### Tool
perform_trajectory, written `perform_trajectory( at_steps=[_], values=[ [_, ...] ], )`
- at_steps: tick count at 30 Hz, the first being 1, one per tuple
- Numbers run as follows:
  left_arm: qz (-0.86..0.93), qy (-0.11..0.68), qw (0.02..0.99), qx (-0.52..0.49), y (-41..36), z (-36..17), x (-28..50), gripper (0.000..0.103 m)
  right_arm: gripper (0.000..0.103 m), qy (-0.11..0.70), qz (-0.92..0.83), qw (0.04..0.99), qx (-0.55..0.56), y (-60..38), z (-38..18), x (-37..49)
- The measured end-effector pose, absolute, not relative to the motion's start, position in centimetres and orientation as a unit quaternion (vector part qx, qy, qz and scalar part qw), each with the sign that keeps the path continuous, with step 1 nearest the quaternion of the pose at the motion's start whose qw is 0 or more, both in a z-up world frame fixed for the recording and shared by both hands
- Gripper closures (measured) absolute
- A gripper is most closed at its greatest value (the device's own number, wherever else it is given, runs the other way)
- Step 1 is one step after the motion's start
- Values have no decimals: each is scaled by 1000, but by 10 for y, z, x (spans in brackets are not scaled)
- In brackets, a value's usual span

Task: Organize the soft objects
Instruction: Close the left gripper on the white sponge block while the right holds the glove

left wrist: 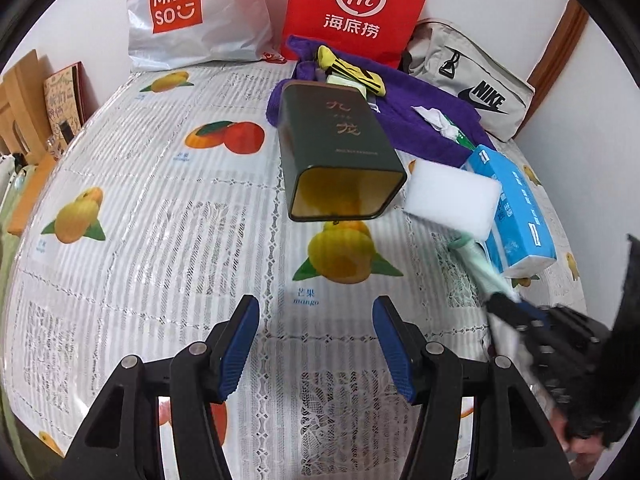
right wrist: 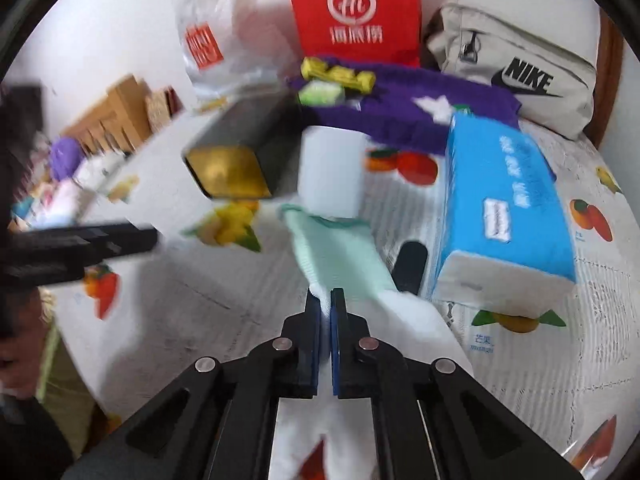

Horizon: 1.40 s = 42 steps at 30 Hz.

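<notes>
A mint-green and white sock (right wrist: 336, 248) lies on the fruit-print tablecloth (left wrist: 160, 240), and my right gripper (right wrist: 326, 294) is shut on its white part. In the left wrist view the sock (left wrist: 480, 264) runs from the right gripper (left wrist: 504, 304) towards a white sponge block (left wrist: 452, 196). My left gripper (left wrist: 316, 304) hangs open over a mango print, with nothing between its blue pads. A purple towel (left wrist: 424, 128) lies at the back with a crumpled white tissue and a yellow-black item (left wrist: 352, 70) on it.
A dark green tin (left wrist: 336, 136) lies on its side, its mouth facing me. A blue tissue pack (left wrist: 516, 216) sits right of the sponge, with a black oval thing (right wrist: 408, 264) beside it. A Miniso bag (left wrist: 192, 12), a red bag (left wrist: 356, 8) and a Nike pouch (left wrist: 472, 80) line the back wall.
</notes>
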<state>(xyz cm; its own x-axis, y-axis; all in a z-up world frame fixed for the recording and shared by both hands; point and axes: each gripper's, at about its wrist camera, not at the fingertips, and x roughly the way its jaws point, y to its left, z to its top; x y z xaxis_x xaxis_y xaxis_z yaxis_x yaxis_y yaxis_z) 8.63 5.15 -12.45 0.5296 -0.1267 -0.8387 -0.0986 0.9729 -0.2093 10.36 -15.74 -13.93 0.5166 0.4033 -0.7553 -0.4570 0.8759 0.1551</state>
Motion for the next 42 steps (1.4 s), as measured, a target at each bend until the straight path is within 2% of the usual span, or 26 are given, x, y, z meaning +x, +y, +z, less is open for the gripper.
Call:
perform_trajectory(
  at_steps=[7,19,21,24,28,42],
  values=[
    [-31,487,864,-124,46,-130,86,46,99,396,283,873,32,-173,-110,93],
    [-85,472,871,-109,9,-128,93,46,99,347,235,907,32,-226,-70,68],
    [-96,463,877,-88,-4,-125,97,46,99,348,219,911,31,-238,-70,64],
    [-115,441,889,-55,-28,-118,107,32,99,350,195,916,28,-259,-74,59],
    [-140,417,898,-29,-53,-112,125,26,99,354,176,918,36,-283,-83,57],
    [-152,404,900,59,-87,-127,163,24,98,388,177,902,59,-305,-120,74]
  ],
)
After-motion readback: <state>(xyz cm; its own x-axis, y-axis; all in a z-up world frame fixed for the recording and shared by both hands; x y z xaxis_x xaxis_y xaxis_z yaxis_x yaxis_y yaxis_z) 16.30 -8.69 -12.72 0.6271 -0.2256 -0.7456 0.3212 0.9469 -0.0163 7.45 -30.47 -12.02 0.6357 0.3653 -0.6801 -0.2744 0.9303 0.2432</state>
